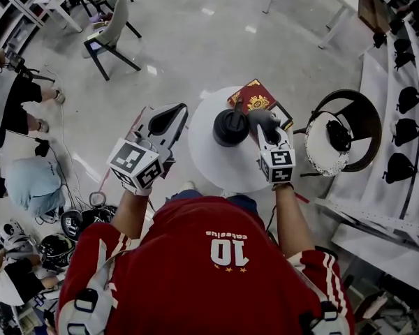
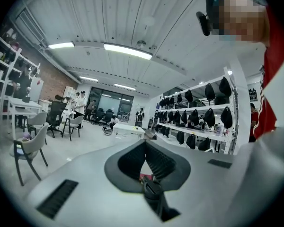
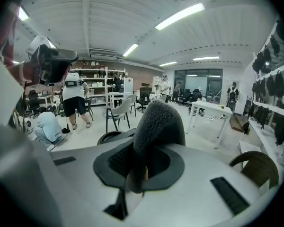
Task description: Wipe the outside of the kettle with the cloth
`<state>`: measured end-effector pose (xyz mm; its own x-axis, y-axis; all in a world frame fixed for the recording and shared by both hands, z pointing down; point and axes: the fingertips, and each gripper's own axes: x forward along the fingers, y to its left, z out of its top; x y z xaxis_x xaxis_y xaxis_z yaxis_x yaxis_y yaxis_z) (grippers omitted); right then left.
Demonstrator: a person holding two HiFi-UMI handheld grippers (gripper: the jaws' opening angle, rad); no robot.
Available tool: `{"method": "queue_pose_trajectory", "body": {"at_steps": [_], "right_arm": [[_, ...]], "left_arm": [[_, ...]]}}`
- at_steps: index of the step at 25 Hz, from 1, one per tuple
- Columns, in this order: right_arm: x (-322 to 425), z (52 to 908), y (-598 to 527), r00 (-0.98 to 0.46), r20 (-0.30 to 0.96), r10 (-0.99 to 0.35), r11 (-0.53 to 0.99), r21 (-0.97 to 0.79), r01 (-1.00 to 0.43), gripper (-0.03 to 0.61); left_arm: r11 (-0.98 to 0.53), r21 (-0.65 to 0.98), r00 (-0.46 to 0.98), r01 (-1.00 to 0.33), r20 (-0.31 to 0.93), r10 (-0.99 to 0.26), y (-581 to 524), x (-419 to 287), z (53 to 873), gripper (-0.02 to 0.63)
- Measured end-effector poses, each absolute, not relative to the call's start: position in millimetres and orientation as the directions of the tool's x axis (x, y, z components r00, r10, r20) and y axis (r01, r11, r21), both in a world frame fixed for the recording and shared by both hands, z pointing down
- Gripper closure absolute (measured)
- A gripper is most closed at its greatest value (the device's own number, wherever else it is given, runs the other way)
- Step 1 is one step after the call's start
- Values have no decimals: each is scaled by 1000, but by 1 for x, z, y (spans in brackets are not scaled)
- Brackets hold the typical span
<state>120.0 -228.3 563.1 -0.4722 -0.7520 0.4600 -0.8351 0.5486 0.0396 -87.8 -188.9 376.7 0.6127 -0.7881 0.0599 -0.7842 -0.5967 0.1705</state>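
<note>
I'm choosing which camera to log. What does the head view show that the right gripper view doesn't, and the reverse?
Only the head view: the left gripper, held beside the round table, and the red book beyond the kettle. Only the right gripper view: the ceiling lights. Both: the grey cloth clamped in the right gripper.

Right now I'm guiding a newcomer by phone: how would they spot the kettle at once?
Find the round white table in front of the person. The kettle stands at its far side, by a red book and left of the grey cloth in the right tool. It is the only black, round-bodied thing there.
</note>
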Motion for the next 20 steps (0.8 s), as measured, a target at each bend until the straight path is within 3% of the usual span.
{"method": "queue_pose_trajectory", "body": {"at_steps": [20], "right_arm": [[84,563,-158,-346,471,-812,415,46,-909,532]], "left_arm": [[-711,186,728,-678,45,-684,-162,-124,383,606]]}}
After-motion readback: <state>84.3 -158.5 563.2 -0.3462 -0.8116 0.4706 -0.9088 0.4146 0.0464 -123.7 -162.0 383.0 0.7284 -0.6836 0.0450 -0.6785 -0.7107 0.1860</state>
